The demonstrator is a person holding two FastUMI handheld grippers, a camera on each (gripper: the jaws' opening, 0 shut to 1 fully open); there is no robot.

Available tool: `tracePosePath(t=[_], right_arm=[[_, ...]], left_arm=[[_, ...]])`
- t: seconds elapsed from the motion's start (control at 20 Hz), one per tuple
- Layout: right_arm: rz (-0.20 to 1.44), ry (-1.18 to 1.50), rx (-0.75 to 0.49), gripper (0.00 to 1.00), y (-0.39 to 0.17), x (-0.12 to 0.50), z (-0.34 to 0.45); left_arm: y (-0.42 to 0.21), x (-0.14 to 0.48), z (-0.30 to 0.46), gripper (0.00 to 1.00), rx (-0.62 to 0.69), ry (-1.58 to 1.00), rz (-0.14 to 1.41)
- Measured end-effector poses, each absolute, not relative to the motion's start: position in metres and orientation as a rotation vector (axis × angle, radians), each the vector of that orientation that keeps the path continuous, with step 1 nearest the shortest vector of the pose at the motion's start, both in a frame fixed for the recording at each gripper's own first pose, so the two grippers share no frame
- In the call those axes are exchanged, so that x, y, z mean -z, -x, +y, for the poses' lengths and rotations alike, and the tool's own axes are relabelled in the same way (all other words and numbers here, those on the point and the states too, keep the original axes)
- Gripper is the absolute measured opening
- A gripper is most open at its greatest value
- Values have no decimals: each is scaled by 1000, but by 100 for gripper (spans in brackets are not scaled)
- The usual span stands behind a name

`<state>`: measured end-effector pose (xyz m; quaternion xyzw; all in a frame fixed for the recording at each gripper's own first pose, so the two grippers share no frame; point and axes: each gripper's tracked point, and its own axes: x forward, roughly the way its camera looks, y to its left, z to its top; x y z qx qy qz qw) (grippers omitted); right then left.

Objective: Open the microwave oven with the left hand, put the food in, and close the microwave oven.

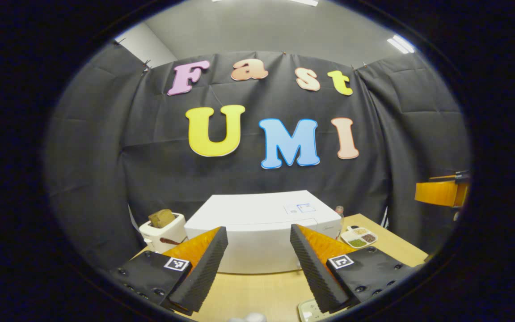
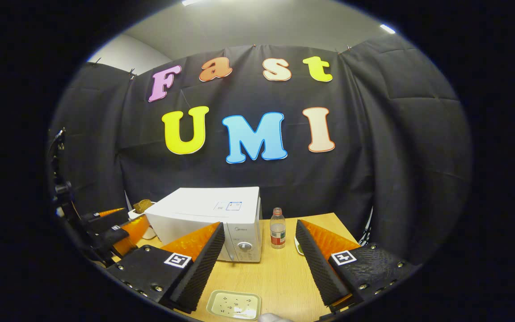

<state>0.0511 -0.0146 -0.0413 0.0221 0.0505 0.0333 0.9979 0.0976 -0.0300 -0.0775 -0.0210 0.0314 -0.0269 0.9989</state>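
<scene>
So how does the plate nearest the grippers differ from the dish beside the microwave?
The near plate is one open rectangle holding small dark bits; the far dish is split into compartments with green, brown and pale fillings. The plate lies at the table's front edge, the dish beside the microwave, near the bottle. Both are pale and rest flat.

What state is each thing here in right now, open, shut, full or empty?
Microwave: door shut.
Left gripper: open, holding nothing.
Right gripper: open, holding nothing.
Toaster: bread sticking up from its slot.
Bottle: upright, cap on.
Small tray: flat on the table, near the right gripper.
Divided dish: compartments filled.
</scene>
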Motion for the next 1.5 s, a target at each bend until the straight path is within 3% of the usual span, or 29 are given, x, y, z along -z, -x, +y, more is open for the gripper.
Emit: tracePosePath(t=[0.4,1.5], right_arm=[[20,-22,0,98,-37,17,-10],[-1,4,-8,98,-6,9,8]], left_arm=[[-41,21,24,98,12,75,22],[-3,12,52,98,-9,109,1]])
